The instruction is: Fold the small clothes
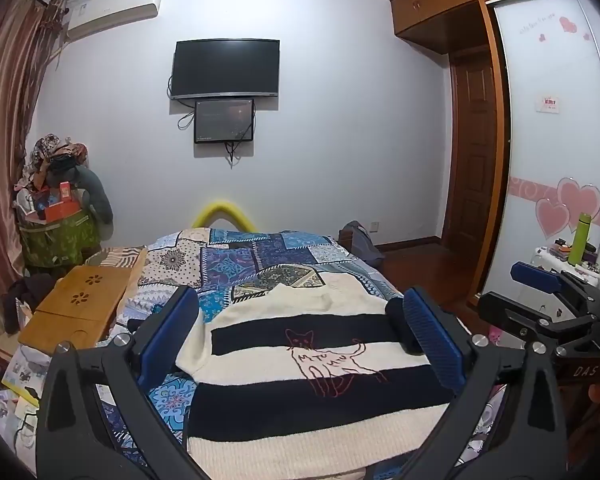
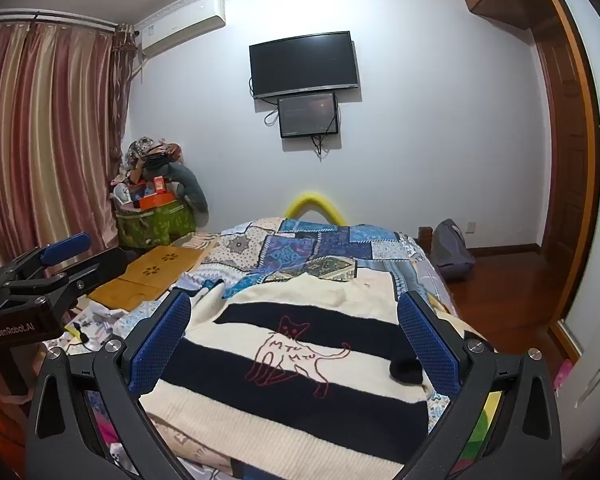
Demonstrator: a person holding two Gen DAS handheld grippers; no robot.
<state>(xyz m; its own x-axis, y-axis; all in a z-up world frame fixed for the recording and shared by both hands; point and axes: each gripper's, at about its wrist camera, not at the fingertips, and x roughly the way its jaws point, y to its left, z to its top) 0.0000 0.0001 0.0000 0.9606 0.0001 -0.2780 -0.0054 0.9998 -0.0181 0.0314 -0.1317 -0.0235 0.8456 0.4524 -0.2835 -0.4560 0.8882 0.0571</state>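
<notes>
Sweater (image 1: 300, 364): knitted, cream with broad dark navy bands, a cat outlined in red thread across the chest. Lies spread flat, front up, on the near end of the bed, collar toward the far wall. One dark cuff (image 1: 400, 324) rests on the garment's right edge.

Left gripper (image 1: 300, 336): black frame, blue ribbed pads, jaws spread wide, nothing between them gripped. Hangs above the sweater, angled slightly downward; no contact with the cloth can be made out.

Right gripper (image 2: 296, 340): same make, jaws likewise at full spread and empty, poised over the sweater beside the left one. Its side shows at the right edge of the left wrist view.

Bedspread (image 1: 268, 256): patchwork of blue, purple and white prints, under the sweater.

Wooden lap tray (image 1: 80, 304): tan, flower-shaped cutouts, at the bed's left side.

Far wall: dark television (image 1: 226, 68) with a smaller screen (image 1: 224, 120) just beneath it; air conditioner (image 1: 116, 12) high at the left.

Striped curtain (image 2: 48, 128): pink and cream, left wall.

Green bag (image 1: 60, 236): heaped with clothes and boxes, in the left corner.

Wardrobe (image 1: 556, 128): white door with pink heart decals, at the right.
</notes>
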